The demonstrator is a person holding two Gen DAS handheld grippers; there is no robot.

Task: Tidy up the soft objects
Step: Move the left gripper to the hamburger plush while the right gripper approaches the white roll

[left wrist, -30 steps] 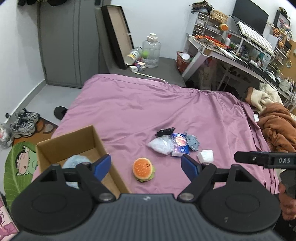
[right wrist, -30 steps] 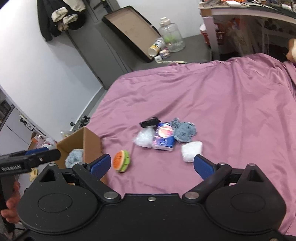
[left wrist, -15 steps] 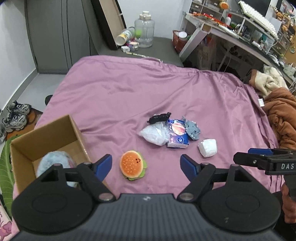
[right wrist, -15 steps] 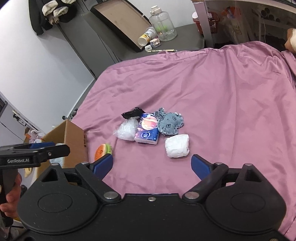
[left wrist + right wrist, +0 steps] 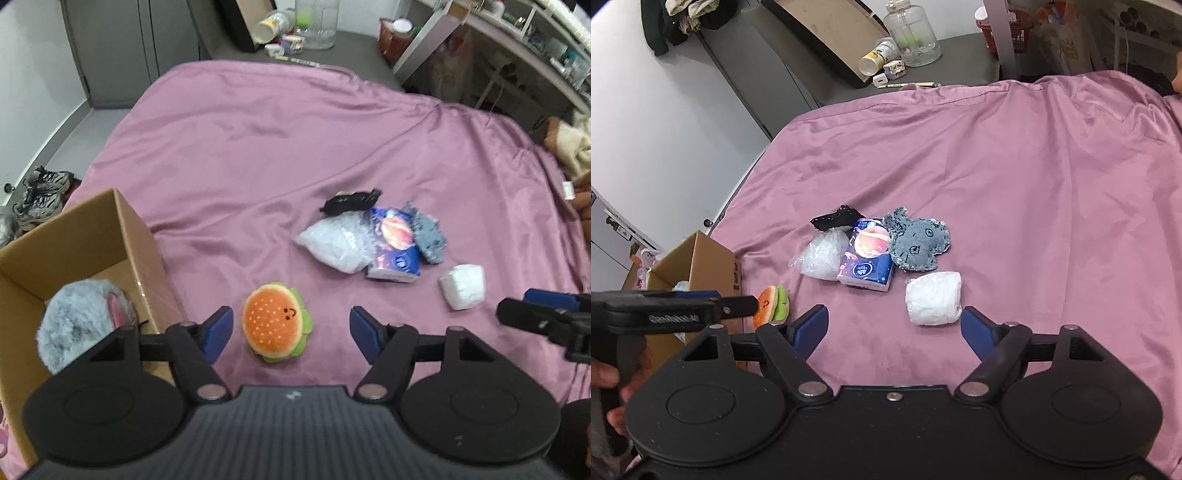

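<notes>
- Left wrist view: one round plush burger is seen on the purple sheet, between the closing, untouching jaws of the left gripper.
- One fluffy grey toy is held in one cardboard box.
- Right gripper: jaws closing, nothing gripped; one crinkled white bundle lies just ahead.

Left wrist view: looks steeply down from close above the purple bedsheet, over the burger toy, with the cardboard box at its left edge.
Right wrist view: looks down at a slant from close above the white bundle.
Shared: the sheet, burger toy, box, the small pile of soft things; each view catches the other gripper at its edge.
</notes>
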